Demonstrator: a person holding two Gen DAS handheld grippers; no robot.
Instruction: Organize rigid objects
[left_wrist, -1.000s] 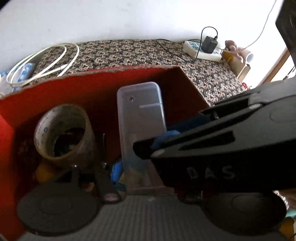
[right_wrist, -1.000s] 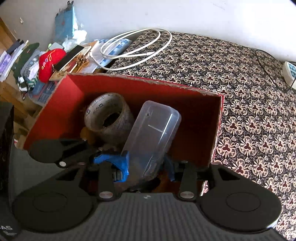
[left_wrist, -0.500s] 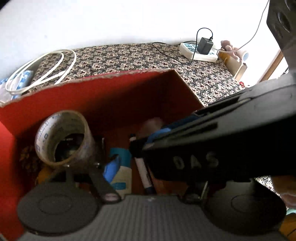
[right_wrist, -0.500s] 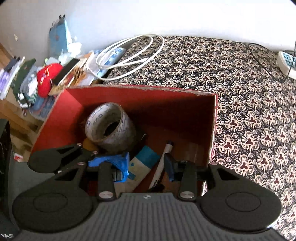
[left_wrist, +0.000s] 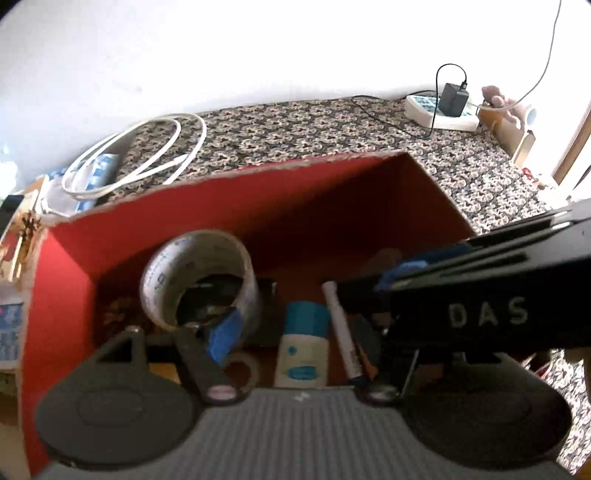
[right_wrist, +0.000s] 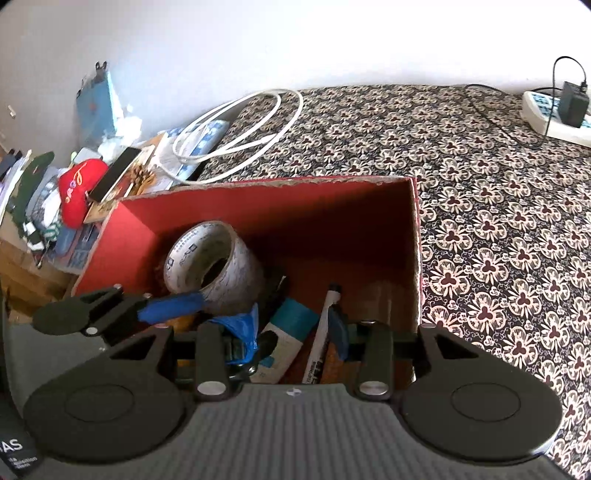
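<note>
Right wrist view, my inventory: red box (right_wrist: 280, 206) holding tape roll (right_wrist: 210, 258), tube (right_wrist: 284, 339), marker (right_wrist: 325, 332); right gripper (right_wrist: 295, 332) and left gripper (left_wrist: 295, 332) both gape empty, the left's jaws having just widened.

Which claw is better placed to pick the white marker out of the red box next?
Right, probably. The right claw hangs open directly over the white marker; the left claw sits nearer the tape roll.

A red box (right_wrist: 280, 206) is seen on a dark cloth (right_wrist: 480, 184) patterned with cream flowers. A whitish printed tape roll (right_wrist: 210, 258), a white-and-teal tube (right_wrist: 284, 332) and a white marker (right_wrist: 325, 325) are shown inside; a white cable (right_wrist: 240, 129) is coiled behind.
</note>
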